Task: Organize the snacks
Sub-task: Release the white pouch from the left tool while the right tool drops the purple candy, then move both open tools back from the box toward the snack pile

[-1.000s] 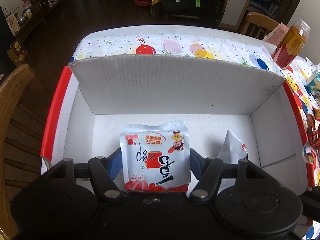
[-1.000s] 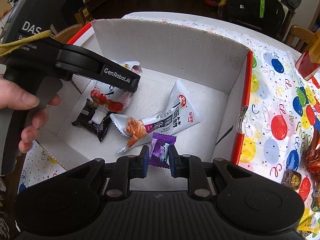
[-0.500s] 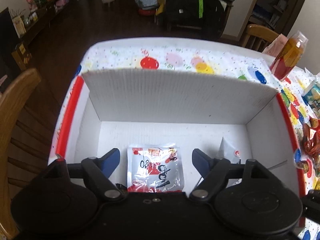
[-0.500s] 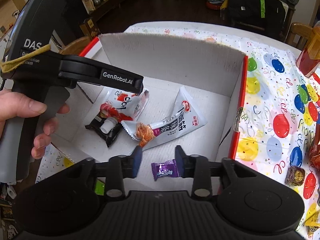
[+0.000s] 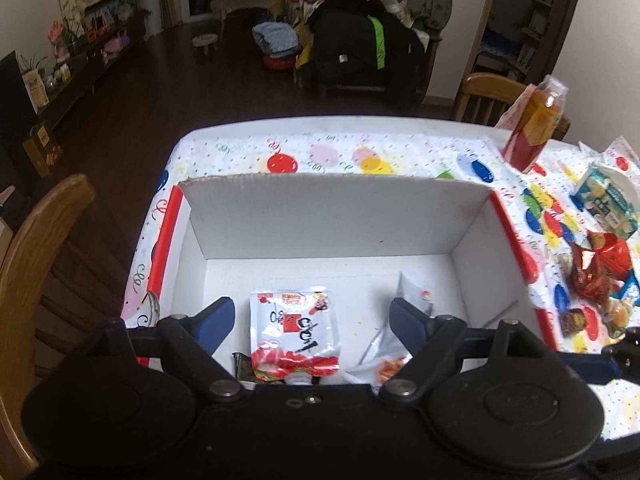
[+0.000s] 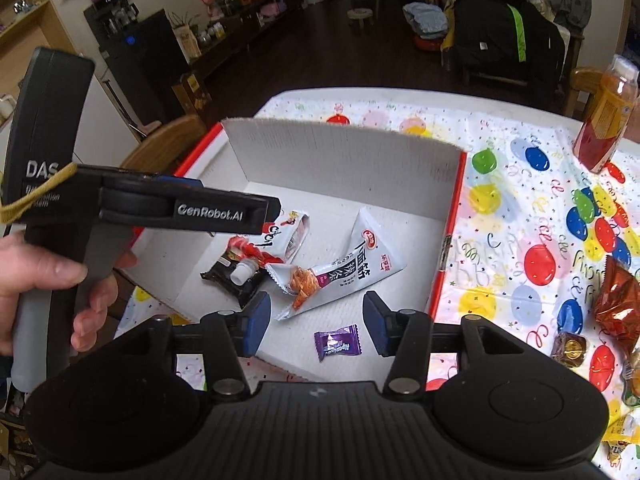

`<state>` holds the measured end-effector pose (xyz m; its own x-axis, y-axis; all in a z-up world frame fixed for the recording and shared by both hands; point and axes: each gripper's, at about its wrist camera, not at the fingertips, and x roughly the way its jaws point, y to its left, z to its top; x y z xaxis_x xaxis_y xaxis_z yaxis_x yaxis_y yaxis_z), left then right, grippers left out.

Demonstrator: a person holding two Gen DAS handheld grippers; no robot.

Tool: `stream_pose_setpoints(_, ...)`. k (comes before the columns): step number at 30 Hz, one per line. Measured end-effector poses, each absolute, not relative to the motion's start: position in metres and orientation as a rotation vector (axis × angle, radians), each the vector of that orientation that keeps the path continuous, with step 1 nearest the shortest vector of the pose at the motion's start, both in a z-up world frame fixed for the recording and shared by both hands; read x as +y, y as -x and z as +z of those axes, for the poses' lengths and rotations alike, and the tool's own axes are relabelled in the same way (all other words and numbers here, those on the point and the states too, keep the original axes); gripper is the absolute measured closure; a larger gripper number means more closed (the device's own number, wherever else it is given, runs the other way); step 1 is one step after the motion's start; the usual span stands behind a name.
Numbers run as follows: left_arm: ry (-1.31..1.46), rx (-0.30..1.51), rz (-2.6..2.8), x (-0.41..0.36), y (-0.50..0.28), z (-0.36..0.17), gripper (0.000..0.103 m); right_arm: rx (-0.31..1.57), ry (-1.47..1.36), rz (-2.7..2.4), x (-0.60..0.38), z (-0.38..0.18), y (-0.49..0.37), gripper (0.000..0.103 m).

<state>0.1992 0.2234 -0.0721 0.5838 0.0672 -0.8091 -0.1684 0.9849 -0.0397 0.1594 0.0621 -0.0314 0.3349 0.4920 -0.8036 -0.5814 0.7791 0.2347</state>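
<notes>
A purple candy [image 6: 337, 343] is seen lying on the floor of the white box [image 6: 352, 160] near its front edge, below the right gripper [image 6: 316, 320], whose jaws are spread wide and empty. The left gripper [image 5: 310, 320], gripped by a hand [image 6: 48, 280], is likewise held wide open and empty above a red-and-white pouch [image 5: 294, 332].

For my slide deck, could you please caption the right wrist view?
Open right gripper above a purple candy lying in the white box with three other snacks.
</notes>
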Motion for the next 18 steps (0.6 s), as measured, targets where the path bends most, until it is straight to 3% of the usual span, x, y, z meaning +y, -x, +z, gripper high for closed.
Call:
stream_pose_setpoints(8,0.118,0.867,0.112,0.202,-0.173,-0.049,0.016,0.95,0.057,0.712,0.032,-0.01,-0.145,0.052)
stream_pose_setpoints(11,0.113,0.845,0.092,0.19,-0.163,-0.043,0.015,0.917,0.041,0.715,0.018,-0.002,-0.138,0.038)
stream_pose_setpoints(18,0.096,0.807,0.031,0.158,-0.142,-0.033,0.011,0.867,-0.004,0.718,-0.022,0.011,-0.125,0.038)
